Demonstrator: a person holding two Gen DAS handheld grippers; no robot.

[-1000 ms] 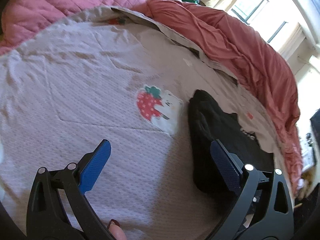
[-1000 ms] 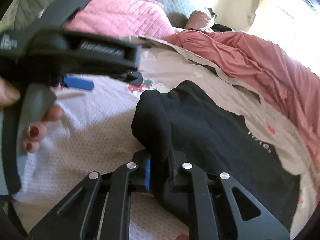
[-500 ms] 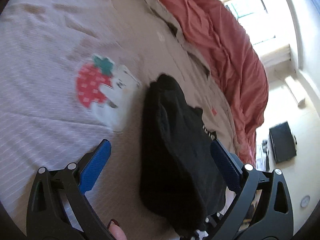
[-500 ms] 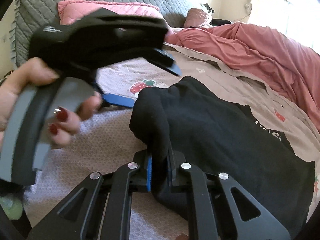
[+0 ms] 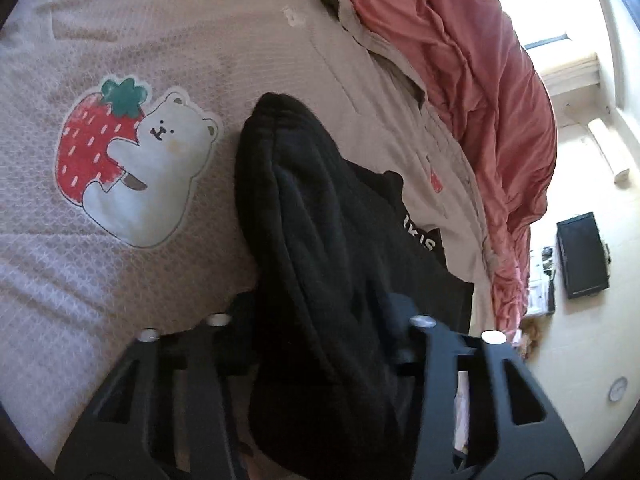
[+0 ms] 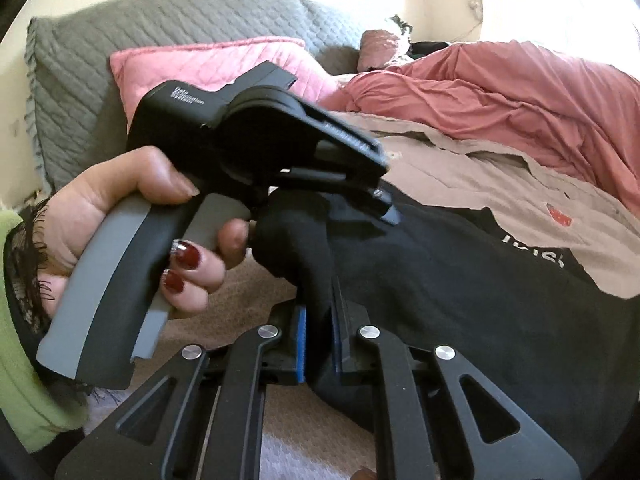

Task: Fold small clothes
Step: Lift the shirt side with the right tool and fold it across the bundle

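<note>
- Black garment [image 6: 460, 300] lies on the bed, its near edge bunched up and lifted off the bedspread [image 5: 100, 280], with white lettering showing on the part that lies flat further back.
- Nearest in the right wrist view, the right gripper [image 6: 318, 344] is clenched on a fold of that black fabric; the cloth is pinched thin between its blue pads [image 6: 301, 344].
- Just beyond, the left gripper [image 6: 320, 200] comes in from the left, carried by a hand [image 6: 132, 216] with dark red nails around a grey and black handle; its fingers reach onto the raised bunch of the garment.
- In the left wrist view the left gripper [image 5: 324, 320] has its jaws closing, and a thick ridge of the black garment [image 5: 320, 260] runs up between them and hides the pads, so whether they already press on it cannot be told.
- A green sleeve [image 6: 20, 360] shows at the left edge of the right wrist view.
- Left of the garment, printed on the pale dotted bedspread, is a white bear hugging a strawberry [image 5: 132, 168].
- Further back a rumpled salmon-pink duvet [image 5: 460, 60] lies along the bed's far side.
- At the head of the bed sit a pink quilted pillow [image 6: 192, 60] and, behind it, a grey quilted cushion [image 6: 120, 32].
- A dark screen [image 5: 582, 256] hangs on the far wall.
</note>
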